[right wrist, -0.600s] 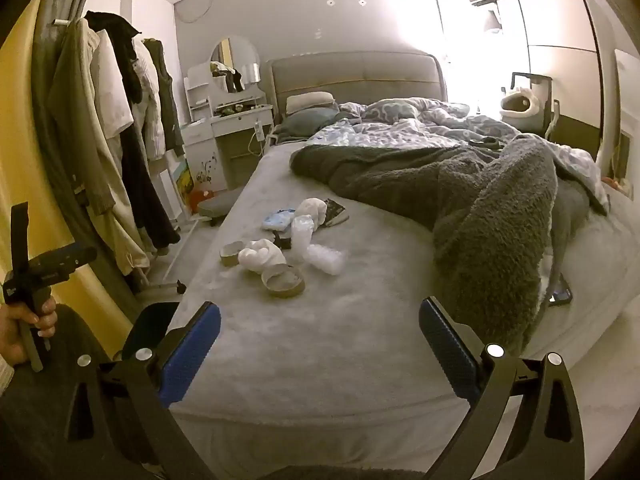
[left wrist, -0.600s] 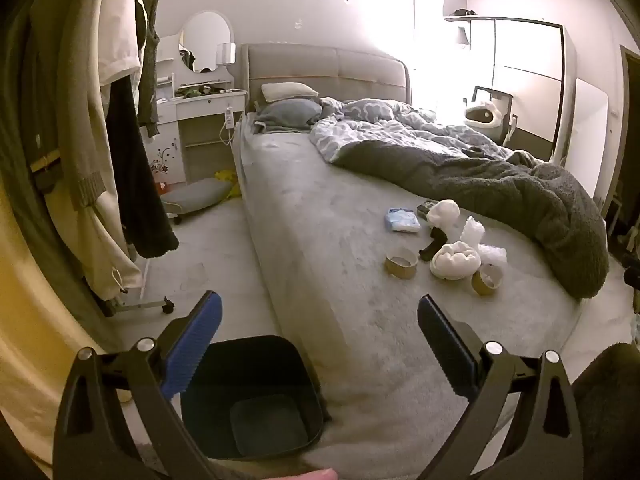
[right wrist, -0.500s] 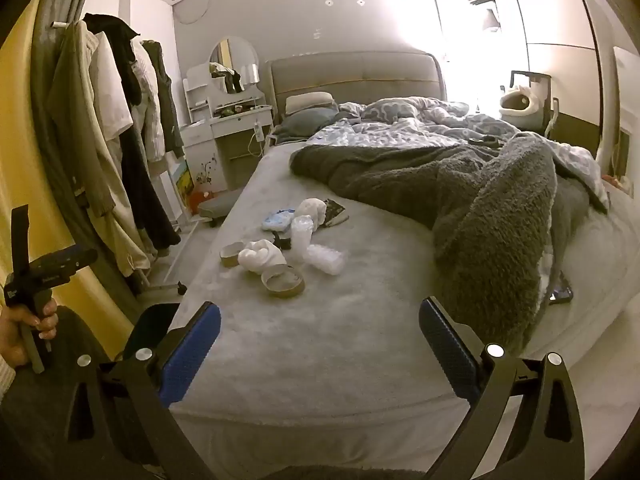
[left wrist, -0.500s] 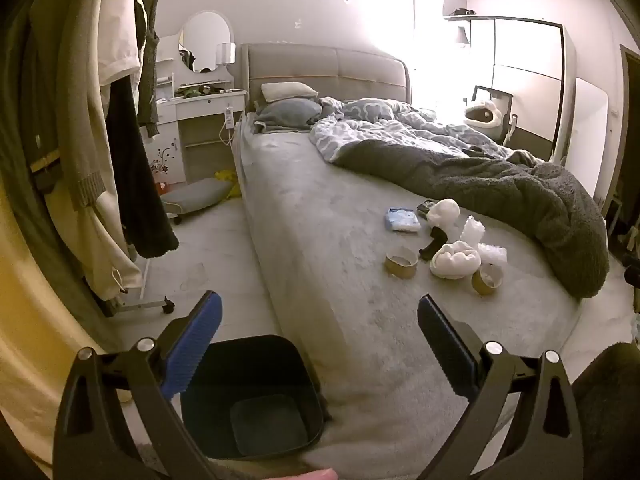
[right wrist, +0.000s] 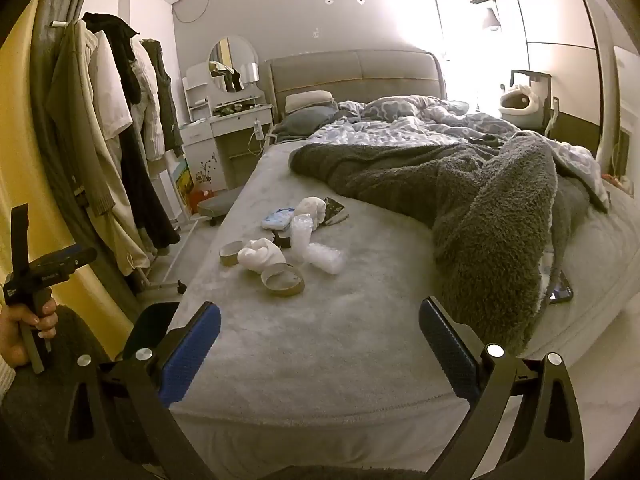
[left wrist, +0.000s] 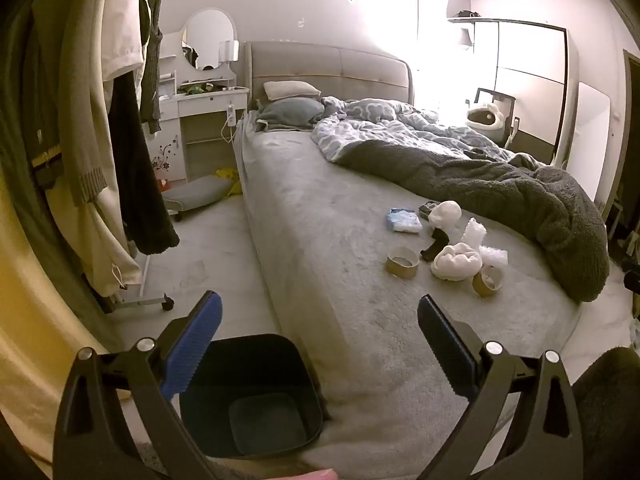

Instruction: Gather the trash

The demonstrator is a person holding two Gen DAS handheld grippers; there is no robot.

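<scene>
Filling most of the room, a grey bed (left wrist: 320, 240) carries a rumpled dark blanket (right wrist: 480, 208) and a cluster of trash (right wrist: 280, 248): cardboard tape rings, crumpled white tissue and clear plastic wrap. Beside its foot on the floor stands a dark bin (left wrist: 248, 396). The left gripper (left wrist: 320, 344) and right gripper (right wrist: 320, 344) both hang spread wide, holding nothing, well apart from the litter. Clothes (right wrist: 112, 152) hang along the wall.

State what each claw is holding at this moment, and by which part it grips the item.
Nothing is held. The left claw and the right claw both stand open with nothing between their pads; the trash lies untouched on the bed.
</scene>
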